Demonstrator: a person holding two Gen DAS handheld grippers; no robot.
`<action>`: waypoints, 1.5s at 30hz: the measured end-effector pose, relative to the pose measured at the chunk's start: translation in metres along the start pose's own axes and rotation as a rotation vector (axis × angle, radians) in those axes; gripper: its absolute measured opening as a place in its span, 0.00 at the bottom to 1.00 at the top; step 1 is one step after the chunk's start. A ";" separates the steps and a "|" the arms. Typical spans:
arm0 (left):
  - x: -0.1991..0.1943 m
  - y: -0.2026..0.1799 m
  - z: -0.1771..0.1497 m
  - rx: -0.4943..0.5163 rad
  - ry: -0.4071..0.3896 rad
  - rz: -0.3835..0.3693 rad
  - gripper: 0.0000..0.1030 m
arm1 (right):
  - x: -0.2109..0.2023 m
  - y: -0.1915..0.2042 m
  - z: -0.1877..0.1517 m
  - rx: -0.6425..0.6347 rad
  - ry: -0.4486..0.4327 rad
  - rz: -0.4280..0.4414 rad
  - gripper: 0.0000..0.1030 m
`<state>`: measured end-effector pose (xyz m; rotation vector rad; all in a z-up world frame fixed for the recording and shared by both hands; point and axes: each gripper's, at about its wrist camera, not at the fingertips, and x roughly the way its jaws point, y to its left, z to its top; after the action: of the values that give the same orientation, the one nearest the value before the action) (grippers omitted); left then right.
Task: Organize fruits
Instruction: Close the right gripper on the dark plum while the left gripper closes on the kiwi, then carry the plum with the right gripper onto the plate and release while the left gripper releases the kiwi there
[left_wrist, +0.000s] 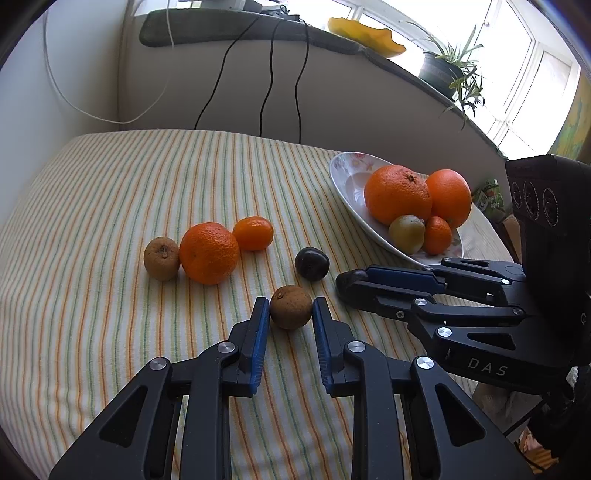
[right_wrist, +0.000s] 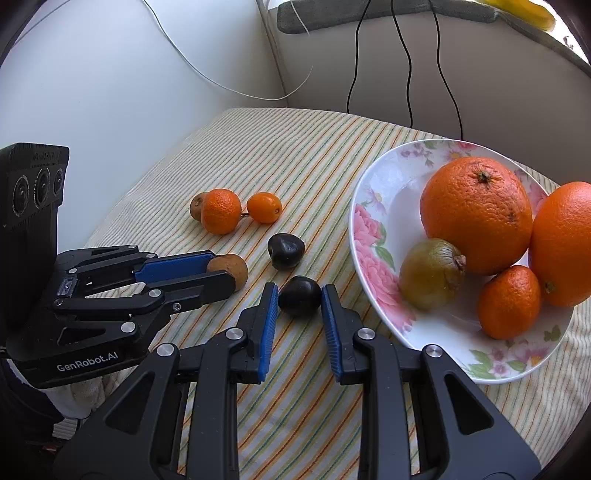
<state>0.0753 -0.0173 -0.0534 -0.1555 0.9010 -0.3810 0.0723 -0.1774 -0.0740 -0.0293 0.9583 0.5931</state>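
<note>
left hand-held gripper (left_wrist: 290, 310) clamped on small brown fruit (left_wrist: 290, 307), blue pads touching both sides, fruit resting on striped cloth on desk (left_wrist: 110, 192). right hand-held gripper (right_wrist: 299, 299) squeezed onto dark plum-like fruit (right_wrist: 299, 295) just left of floral bowl (right_wrist: 373, 229). second dark fruit (right_wrist: 285, 250) loose just beyond. oranges (right_wrist: 476, 214) in bowl.

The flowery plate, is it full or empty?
Partly full: the plate holds two big oranges, a small one and a greenish fruit; part stays bare.
</note>
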 end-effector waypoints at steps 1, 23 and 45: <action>-0.001 0.001 0.000 -0.002 -0.003 0.000 0.22 | -0.001 0.001 0.000 -0.002 -0.004 0.000 0.24; -0.003 -0.027 0.038 0.026 -0.087 -0.076 0.22 | -0.068 -0.028 0.033 -0.006 -0.165 -0.039 0.24; 0.027 -0.057 0.058 0.080 -0.069 -0.078 0.22 | -0.046 -0.063 0.080 0.026 -0.159 -0.134 0.24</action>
<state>0.1216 -0.0820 -0.0208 -0.1294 0.8123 -0.4810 0.1445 -0.2293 -0.0058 -0.0226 0.8024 0.4523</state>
